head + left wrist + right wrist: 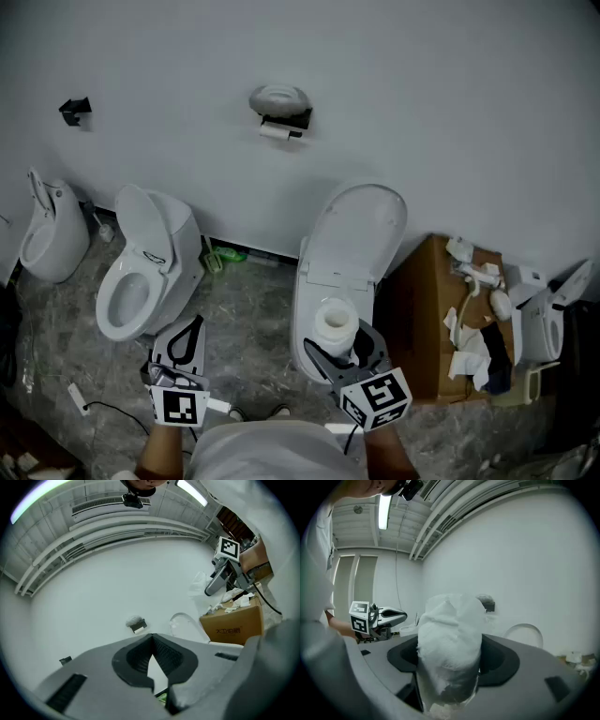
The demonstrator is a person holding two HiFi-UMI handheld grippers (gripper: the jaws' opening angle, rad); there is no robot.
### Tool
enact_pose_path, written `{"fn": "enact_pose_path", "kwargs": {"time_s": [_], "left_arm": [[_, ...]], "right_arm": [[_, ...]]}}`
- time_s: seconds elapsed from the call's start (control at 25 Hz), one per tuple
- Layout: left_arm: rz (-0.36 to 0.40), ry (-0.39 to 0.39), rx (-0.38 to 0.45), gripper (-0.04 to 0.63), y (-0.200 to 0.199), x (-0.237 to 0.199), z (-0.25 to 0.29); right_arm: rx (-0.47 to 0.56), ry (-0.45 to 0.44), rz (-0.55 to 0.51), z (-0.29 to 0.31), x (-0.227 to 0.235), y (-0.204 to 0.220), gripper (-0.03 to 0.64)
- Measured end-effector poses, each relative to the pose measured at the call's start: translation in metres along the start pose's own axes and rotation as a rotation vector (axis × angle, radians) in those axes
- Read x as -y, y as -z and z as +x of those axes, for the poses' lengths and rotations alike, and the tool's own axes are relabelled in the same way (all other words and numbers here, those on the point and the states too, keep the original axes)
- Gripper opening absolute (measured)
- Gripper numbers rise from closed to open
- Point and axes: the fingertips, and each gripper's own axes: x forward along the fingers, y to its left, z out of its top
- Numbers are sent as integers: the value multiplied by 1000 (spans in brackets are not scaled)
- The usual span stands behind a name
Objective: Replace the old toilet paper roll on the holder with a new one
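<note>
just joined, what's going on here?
A person works with two hand-held grippers in a room with several toilets. The right hand-held gripper is clamped on a toilet paper roll, which the head view shows over the open toilet. The left hand-held gripper is shut and empty. The wall holder ahead carries a small, thin roll, so the swap is not yet done.

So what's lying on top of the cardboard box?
White crumpled paper scraps, pale plastic fittings and a dark item lie on the cardboard box. The clutter covers its right part, and its contents are not visible.
</note>
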Motion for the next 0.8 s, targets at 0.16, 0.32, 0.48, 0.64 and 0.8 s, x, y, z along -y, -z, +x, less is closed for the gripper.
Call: {"fn": "enact_pose_path", "kwargs": {"time_s": [0.16,0.32,0.48,0.64,0.8], "left_arm": [[-8,7,0,5,2,0,2],[-22,12,9,5,0,5,9],[-29,16,4,5,-6,14,16],[-21,8,11,6,-14,22,23],[-24,17,11,14,-19,32,32]], "right_arm": [[37,-1,50,-1,4,-6,336],[83,-8,59,-5,12,-13,336],[76,-4,58,-10,23,-9,336],[74,-11,68,-14,37,-2,336],[82,-18,71,-19,53,3,336]]}}
